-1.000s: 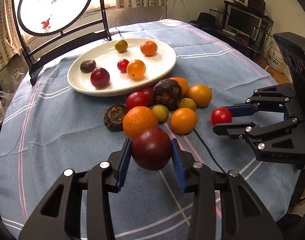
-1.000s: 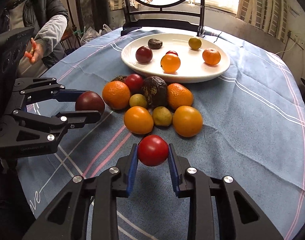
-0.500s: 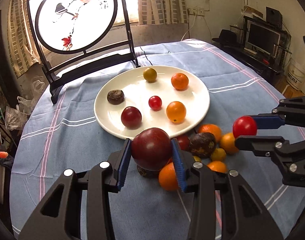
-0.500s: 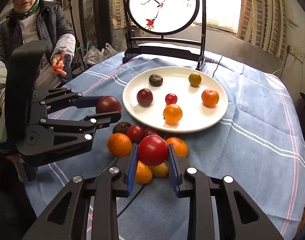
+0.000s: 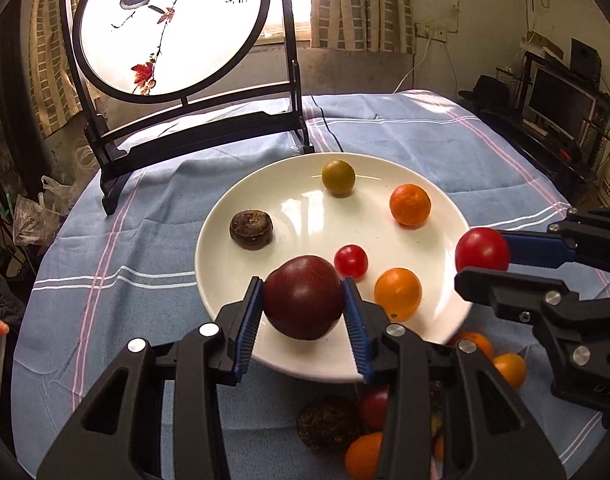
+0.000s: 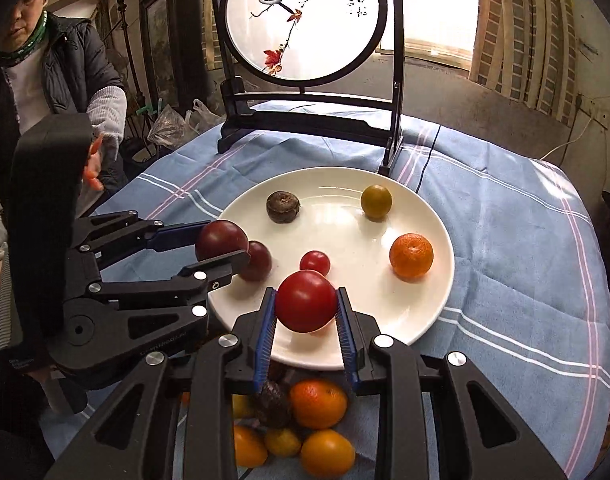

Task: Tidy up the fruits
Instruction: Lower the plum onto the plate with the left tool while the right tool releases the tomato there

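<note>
Both grippers now above plate

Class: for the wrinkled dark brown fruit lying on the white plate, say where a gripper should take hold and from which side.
Grip the brown fruit across its rounded sides at the widest part, coming from above. It sits flat and squat, dimple upward, on the plate, with bare plate all round it for the jaws, so a top approach looks safest.

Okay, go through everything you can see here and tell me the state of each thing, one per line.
left gripper: shut on the dark red fruit, held above the plate.
right gripper: shut on the red tomato, also above the plate.
white plate: flat on the tablecloth, holding six fruits.
loose fruit pile: on the cloth in front of the plate.
round bird screen: upright behind the plate.
</note>
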`<state>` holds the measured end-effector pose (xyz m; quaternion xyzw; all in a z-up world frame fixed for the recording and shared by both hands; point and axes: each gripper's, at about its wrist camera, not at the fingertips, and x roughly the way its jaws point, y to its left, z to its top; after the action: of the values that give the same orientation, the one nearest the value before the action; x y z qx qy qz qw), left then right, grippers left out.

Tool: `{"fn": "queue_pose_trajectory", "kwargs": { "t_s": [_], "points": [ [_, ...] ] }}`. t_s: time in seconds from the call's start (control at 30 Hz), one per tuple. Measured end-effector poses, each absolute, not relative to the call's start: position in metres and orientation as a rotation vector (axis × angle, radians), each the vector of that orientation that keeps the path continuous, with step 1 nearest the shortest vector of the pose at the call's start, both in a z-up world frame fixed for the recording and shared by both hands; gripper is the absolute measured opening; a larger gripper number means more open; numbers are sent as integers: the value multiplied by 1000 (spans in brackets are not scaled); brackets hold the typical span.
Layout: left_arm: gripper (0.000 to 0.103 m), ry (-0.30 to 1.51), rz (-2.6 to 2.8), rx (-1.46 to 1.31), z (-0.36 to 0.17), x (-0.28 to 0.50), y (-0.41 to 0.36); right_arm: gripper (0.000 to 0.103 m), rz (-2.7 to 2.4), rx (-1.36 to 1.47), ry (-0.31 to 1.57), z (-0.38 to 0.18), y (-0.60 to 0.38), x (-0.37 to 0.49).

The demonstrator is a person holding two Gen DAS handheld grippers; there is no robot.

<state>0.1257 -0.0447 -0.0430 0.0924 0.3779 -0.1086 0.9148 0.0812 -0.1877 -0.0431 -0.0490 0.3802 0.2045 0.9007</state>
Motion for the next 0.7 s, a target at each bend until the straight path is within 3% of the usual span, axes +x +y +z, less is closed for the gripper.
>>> {"fn": "queue_pose_trajectory", "kwargs": {
  "t_s": [0.7],
  "points": [
    [39, 801, -140, 241, -58, 179, -48, 29, 350, -50, 841, -67, -183, 162]
  ]
}}
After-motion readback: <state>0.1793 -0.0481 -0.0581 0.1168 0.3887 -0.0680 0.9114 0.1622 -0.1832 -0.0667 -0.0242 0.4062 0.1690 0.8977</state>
